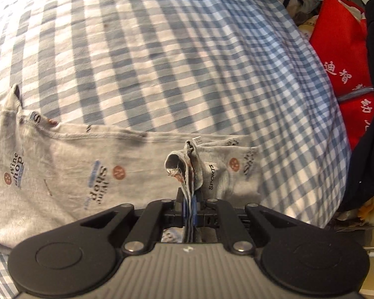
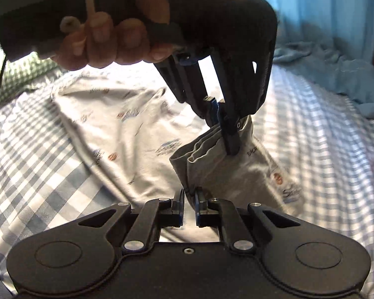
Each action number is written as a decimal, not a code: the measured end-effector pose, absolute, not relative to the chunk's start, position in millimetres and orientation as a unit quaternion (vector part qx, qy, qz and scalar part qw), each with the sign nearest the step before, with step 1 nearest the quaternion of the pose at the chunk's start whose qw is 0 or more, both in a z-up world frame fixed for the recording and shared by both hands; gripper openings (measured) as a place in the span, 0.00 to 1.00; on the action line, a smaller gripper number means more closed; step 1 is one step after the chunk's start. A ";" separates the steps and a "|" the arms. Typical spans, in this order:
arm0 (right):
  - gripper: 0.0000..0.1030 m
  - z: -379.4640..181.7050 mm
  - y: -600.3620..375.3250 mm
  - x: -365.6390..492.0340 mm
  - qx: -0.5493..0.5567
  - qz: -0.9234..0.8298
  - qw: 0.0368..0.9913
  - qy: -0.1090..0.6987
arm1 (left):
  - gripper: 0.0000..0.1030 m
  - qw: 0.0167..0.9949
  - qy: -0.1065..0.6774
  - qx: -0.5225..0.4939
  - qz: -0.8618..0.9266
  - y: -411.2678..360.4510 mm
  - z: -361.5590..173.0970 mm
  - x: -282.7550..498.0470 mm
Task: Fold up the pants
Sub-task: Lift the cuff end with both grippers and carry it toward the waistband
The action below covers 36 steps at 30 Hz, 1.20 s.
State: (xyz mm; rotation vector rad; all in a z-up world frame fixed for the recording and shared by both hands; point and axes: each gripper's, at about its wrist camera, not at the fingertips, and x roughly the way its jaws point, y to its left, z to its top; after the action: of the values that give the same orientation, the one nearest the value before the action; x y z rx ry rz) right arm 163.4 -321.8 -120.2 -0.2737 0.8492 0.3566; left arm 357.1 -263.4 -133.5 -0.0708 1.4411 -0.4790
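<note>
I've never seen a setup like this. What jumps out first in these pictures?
Two black hand-held tools pinch the same bunched end of the pale printed pants, which lie across a blue checked bedsheet. The left tool, gripped by a person's hand, lifts the cloth at mid-picture in the right wrist view, with the right tool clamped just below it. A red bag sits beside the bed.

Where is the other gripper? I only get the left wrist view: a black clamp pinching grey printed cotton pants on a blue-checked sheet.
Observer: The right gripper is close beside the left gripper. It seems to pinch a lower corner of the same bunched fold of the grey printed pants.
Operator: What holds the left one up?
Observer: A person's bare hand, wrapped around its handle.
Operator: What is in the background?
Observer: A pale blue curtain hangs there.
</note>
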 end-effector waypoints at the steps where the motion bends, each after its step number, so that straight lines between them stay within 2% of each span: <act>1: 0.06 -125.3 -316.4 165.5 -0.133 0.169 0.884 0.415 | 0.05 0.724 0.654 -0.031 -0.215 -259.4 -139.8 357.4; 8: 0.06 -153.1 -298.6 175.4 -0.131 0.130 0.875 0.448 | 0.05 0.713 0.667 -0.035 -0.212 -239.7 -174.4 358.8; 17: 0.07 -152.8 -283.9 172.9 -0.134 0.096 0.880 0.446 | 0.05 0.711 0.662 -0.034 -0.235 -234.3 -157.0 357.7; 18: 0.09 -151.3 -282.6 172.8 -0.138 0.091 0.881 0.443 | 0.05 0.710 0.661 -0.038 -0.239 -233.6 -152.2 357.4; 20: 0.29 -145.4 -279.4 172.1 -0.142 0.083 0.884 0.437 | 0.05 0.708 0.661 -0.055 -0.243 -232.6 -144.1 358.7; 23: 0.41 -137.9 -271.8 172.0 -0.151 0.085 0.886 0.431 | 0.05 0.708 0.659 -0.076 -0.244 -228.0 -132.4 360.6; 26: 0.47 -131.1 -259.3 172.4 -0.181 0.081 0.887 0.417 | 0.05 0.708 0.653 -0.103 -0.248 -220.5 -120.5 362.2; 30: 0.48 -124.3 -241.3 175.1 -0.219 0.047 0.892 0.393 | 0.05 0.708 0.647 -0.133 -0.250 -203.3 -110.9 362.2; 31: 0.45 -123.4 -237.1 175.2 -0.222 0.044 0.895 0.385 | 0.05 0.709 0.645 -0.139 -0.248 -197.2 -109.1 362.2; 33: 0.37 -121.9 -226.3 174.4 -0.234 0.044 0.899 0.367 | 0.05 0.712 0.641 -0.154 -0.244 -181.9 -104.6 360.3; 35: 0.22 -120.2 -213.6 172.7 -0.247 0.052 0.902 0.351 | 0.05 0.715 0.637 -0.161 -0.241 -163.1 -100.5 357.3; 36: 0.21 -118.8 -208.3 172.0 -0.248 0.061 0.903 0.346 | 0.05 0.717 0.634 -0.160 -0.239 -152.8 -98.4 356.5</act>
State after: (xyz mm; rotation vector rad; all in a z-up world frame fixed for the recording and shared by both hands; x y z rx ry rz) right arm 172.0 -208.3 -118.8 -0.5120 0.7152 0.1252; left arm 356.5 -152.8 -98.4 -0.3545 1.4039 -0.5298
